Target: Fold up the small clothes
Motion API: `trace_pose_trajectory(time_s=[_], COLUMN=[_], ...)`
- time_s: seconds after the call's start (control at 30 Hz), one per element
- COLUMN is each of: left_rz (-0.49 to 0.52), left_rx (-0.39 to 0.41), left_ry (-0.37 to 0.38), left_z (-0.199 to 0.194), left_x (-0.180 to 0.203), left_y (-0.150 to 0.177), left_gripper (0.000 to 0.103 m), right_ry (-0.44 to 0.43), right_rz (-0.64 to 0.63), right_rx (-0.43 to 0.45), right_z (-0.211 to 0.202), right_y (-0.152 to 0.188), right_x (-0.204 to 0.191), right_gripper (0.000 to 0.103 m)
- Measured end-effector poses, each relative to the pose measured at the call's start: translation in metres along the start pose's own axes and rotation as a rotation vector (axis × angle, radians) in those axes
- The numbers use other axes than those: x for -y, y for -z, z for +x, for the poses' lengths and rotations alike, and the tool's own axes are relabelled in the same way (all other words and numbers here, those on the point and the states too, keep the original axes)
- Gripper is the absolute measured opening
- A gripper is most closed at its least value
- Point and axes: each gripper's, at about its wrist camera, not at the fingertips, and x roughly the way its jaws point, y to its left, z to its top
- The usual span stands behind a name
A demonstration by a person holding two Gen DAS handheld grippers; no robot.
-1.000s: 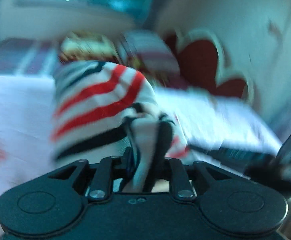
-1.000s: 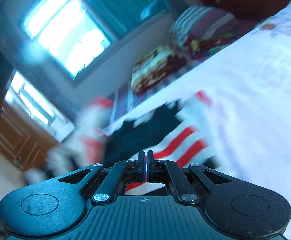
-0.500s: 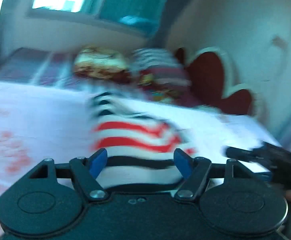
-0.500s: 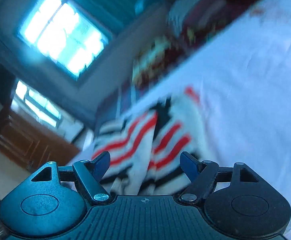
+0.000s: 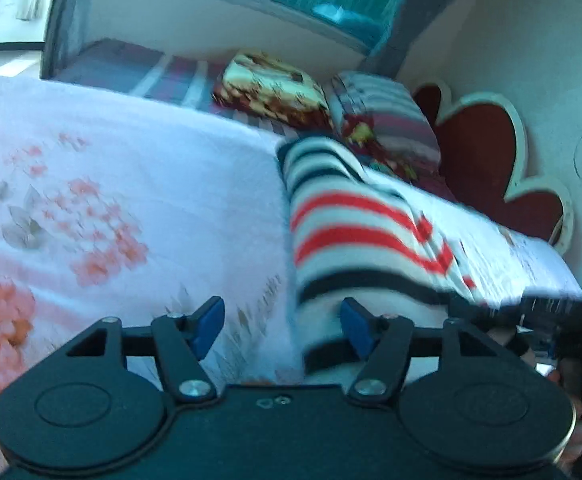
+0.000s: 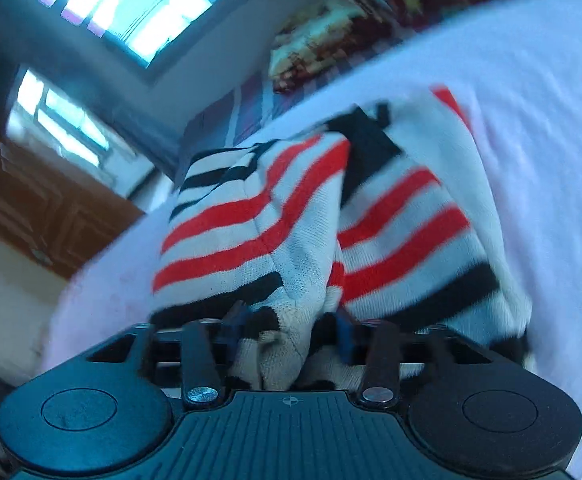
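A white knit garment (image 5: 363, 236) with red and black stripes lies on the bed sheet (image 5: 131, 184). My left gripper (image 5: 283, 322) hovers at its near left corner. The jaws are closing but stand apart: the right pad (image 5: 355, 326) is over the cloth and the left pad (image 5: 209, 320) over bare sheet. In the right wrist view the garment (image 6: 275, 216) is humped in two folds. My right gripper (image 6: 291, 322) is closing, and a bunched white fold fills the gap between its blue pads (image 6: 345, 330), touching both. The right gripper (image 5: 563, 316) shows blurred at the left view's right edge.
Patterned folded blankets (image 5: 275, 88) and a striped pillow (image 5: 387, 120) sit at the far end of the bed. A red heart-shaped headboard (image 5: 483, 164) stands against the wall on the right. Windows (image 6: 119, 4) and a wooden cabinet (image 6: 39, 208) lie beyond the bed.
My left gripper let go of the striped garment, opened, and slid left to its corner. My right gripper went from shut to wide open, then closed in on a fold of the garment.
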Motion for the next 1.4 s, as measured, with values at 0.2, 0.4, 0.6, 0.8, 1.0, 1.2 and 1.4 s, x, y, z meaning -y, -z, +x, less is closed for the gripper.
trace_pose_trajectory(time_s=[0.2, 0.4, 0.6, 0.8, 1.0, 1.2, 1.4], left_rz=[-0.025, 0.014, 0.178, 0.223, 0.147, 0.083, 0.102], left_rx=[-0.042, -0.021, -0.103, -0.100, -0.075, -0.099, -0.135], left_ry=[0.066, 0.116, 0.089, 0.070, 0.129, 0.140, 0.128], left_z=[0.017, 0.023, 0.051, 0.055, 0.048, 0.076, 0.097], left_x=[-0.005, 0.021, 0.075, 0.082, 0.068, 0.058, 0.065], left_y=[-0.007, -0.011, -0.002, 0.003, -0.017, -0.041, -0.043], left_gripper=[0.056, 0.056, 0.061, 0.062, 0.057, 0.059, 0.059], right_ry=[0.087, 0.122, 0.212, 0.148, 0.046, -0.026, 0.115], right_rz=[-0.318, -0.413, -0.253, -0.161, -0.007, 0.099, -0.169], right_rx=[0.113, 0.258, 0.189, 0.183, 0.224, 0.169, 0.259], right_z=[-0.015, -0.048, -0.035, -0.042, -0.063, -0.035, -0.025], right_y=[0.018, 0.020, 0.025, 0.025, -0.010, -0.063, -0.065], right_x=[-0.030, -0.028, 0.032, 0.045, 0.066, 0.093, 0.070], right_gripper=[0.023, 0.023, 0.023, 0.023, 0.033, 0.033, 0.008])
